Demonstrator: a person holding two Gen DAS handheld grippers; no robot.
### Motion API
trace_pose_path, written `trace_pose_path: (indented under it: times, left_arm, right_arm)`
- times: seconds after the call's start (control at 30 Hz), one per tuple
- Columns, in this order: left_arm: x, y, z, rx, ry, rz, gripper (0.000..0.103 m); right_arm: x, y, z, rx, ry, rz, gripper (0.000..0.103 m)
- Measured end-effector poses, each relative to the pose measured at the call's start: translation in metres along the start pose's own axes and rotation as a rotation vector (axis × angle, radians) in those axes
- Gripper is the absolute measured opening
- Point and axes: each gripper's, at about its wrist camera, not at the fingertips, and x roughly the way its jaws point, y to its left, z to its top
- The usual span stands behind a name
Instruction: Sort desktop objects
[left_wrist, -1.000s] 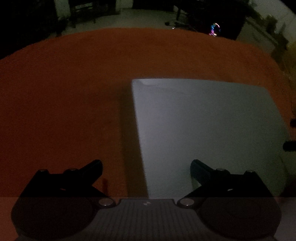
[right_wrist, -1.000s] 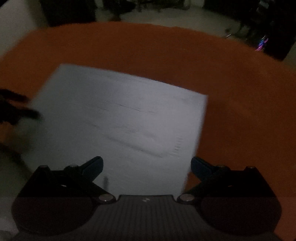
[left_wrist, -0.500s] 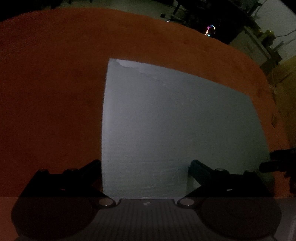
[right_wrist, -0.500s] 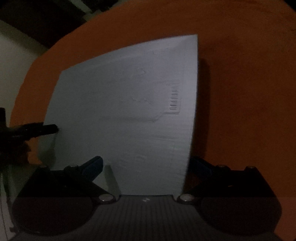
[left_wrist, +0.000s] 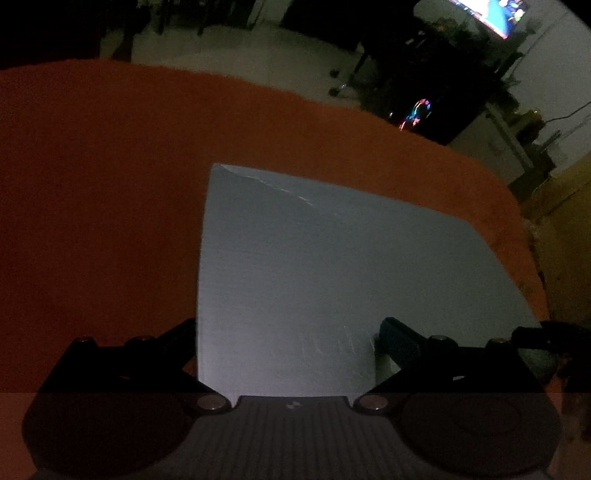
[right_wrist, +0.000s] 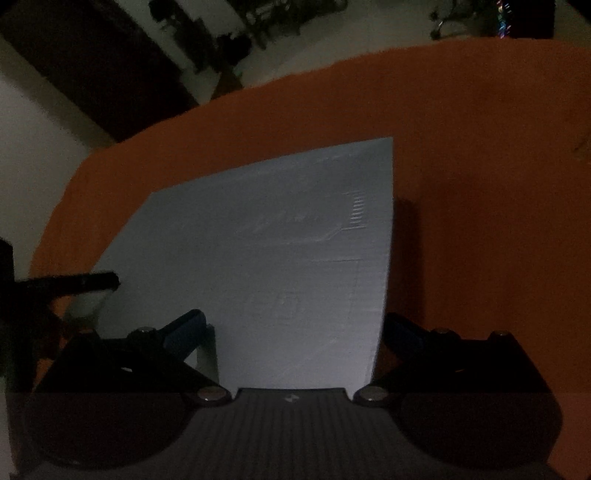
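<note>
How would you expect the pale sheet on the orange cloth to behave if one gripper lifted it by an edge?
The pale sheet looks thin and flat, so probably light and floppy, sagging away from the grip. A creased far corner suggests it bends easily. On the orange cloth it may drag rather than slide.

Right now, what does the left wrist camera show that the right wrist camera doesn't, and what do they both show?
Only the left wrist view shows the sheet's creased far-left corner, a lit screen high in the room and coloured lights past the table. Only the right wrist view shows faint embossed lines and a small ladder-like mark near the sheet's right edge. Both show the pale sheet over the orange table, an open claw straddling one of its near corners, left claw and right claw, and the other claw's dark tip at the frame edge.
</note>
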Motion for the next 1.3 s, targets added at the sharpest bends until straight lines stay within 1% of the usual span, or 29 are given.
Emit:
trace_pose_path:
  times: [0.1,0.17,0.27,0.37,0.43,0.5,0.57,0.7,0.9,1.0,1.1,1.23,1.3]
  left_arm:
    - [-0.018,-0.011,0.003,0.016,-0.026,0.007,0.102]
    - [-0.029,-0.023,0.005,0.026,-0.040,0.010,0.102]
    - [-0.049,-0.038,0.002,0.048,-0.048,0.016,0.102]
    - [-0.069,-0.047,-0.007,0.040,-0.040,0.022,0.102]
    - [-0.084,-0.050,-0.015,0.042,-0.041,0.027,0.102]
    - [-0.097,-0.055,-0.025,0.047,-0.038,0.034,0.102]
    - [-0.101,-0.068,-0.026,0.057,-0.040,0.041,0.102]
    - [-0.131,-0.070,-0.054,0.055,-0.054,0.044,0.102]
    - [-0.169,-0.070,-0.099,0.045,-0.109,0.051,0.102]
    - [-0.184,-0.071,-0.123,0.047,-0.143,0.061,0.102]
    - [-0.189,-0.071,-0.147,0.046,-0.153,0.067,0.102]
    - [-0.185,-0.064,-0.172,0.024,-0.118,0.063,0.102]
    - [-0.181,-0.061,-0.182,0.025,-0.111,0.070,0.102]
  right_arm:
    - [-0.018,0.000,0.003,0.005,-0.027,0.002,0.103]
    - [-0.022,0.008,0.003,0.026,-0.041,0.005,0.103]
    - [-0.030,0.029,0.000,0.027,-0.035,-0.023,0.103]
    - [-0.045,0.047,-0.007,0.038,-0.026,-0.037,0.103]
    - [-0.069,0.048,-0.015,0.039,-0.018,-0.037,0.103]
    - [-0.088,0.056,-0.029,0.035,-0.010,-0.032,0.103]
    - [-0.100,0.065,-0.043,0.029,0.002,-0.026,0.103]
    - [-0.128,0.077,-0.084,0.003,-0.004,-0.002,0.103]
    - [-0.165,0.090,-0.142,-0.030,-0.044,0.033,0.103]
    - [-0.168,0.094,-0.166,-0.032,-0.060,0.046,0.103]
    - [-0.170,0.096,-0.189,-0.033,-0.059,0.045,0.103]
    - [-0.169,0.098,-0.218,-0.035,-0.067,0.037,0.103]
    - [-0.165,0.098,-0.228,-0.028,-0.050,0.038,0.103]
